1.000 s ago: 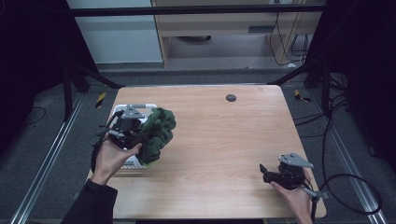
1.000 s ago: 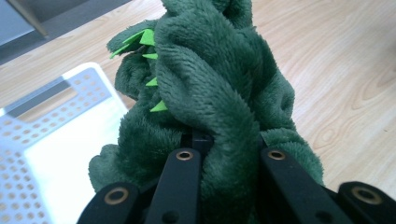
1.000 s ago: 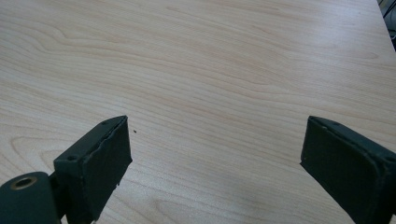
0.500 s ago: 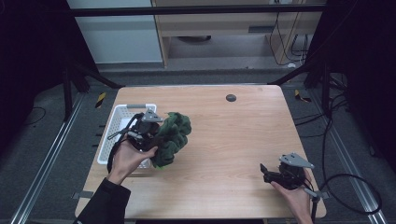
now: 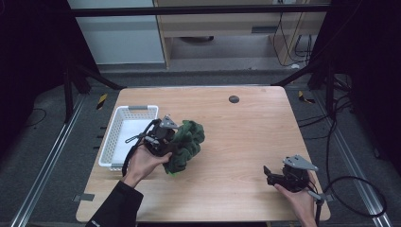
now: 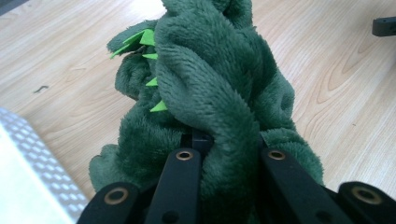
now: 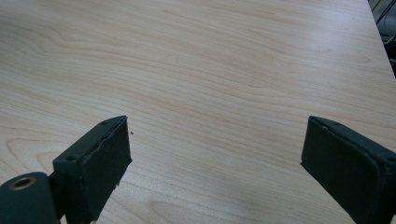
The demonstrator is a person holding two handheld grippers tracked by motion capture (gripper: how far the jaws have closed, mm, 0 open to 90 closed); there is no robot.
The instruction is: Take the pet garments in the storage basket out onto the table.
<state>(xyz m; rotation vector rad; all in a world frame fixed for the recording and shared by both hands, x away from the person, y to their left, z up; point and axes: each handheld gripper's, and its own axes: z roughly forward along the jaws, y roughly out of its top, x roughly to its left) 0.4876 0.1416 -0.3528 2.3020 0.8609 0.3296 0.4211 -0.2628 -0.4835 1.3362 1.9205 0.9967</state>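
Note:
A dark green plush toy (image 5: 186, 144) with light green spikes (image 6: 150, 39) hangs over the wooden table, just right of the white basket (image 5: 126, 137). My left gripper (image 5: 166, 141) is shut on the plush toy (image 6: 219, 93), its two black jaws pinching a fold of the fur. Near the table's front right corner my right gripper (image 5: 270, 174) stands open, held by a hand. In the right gripper view its gripper (image 7: 215, 154) has only bare wood between its wide-spread pads.
The white basket looks to hold nothing and sits at the table's left side. A small dark round disc (image 5: 233, 99) lies near the far edge. Cables trail from both grippers. The table's middle and right are bare wood (image 5: 250, 137).
My left gripper has carried the plush toy rightward, away from above the basket and out over the table. The right gripper has stayed in place.

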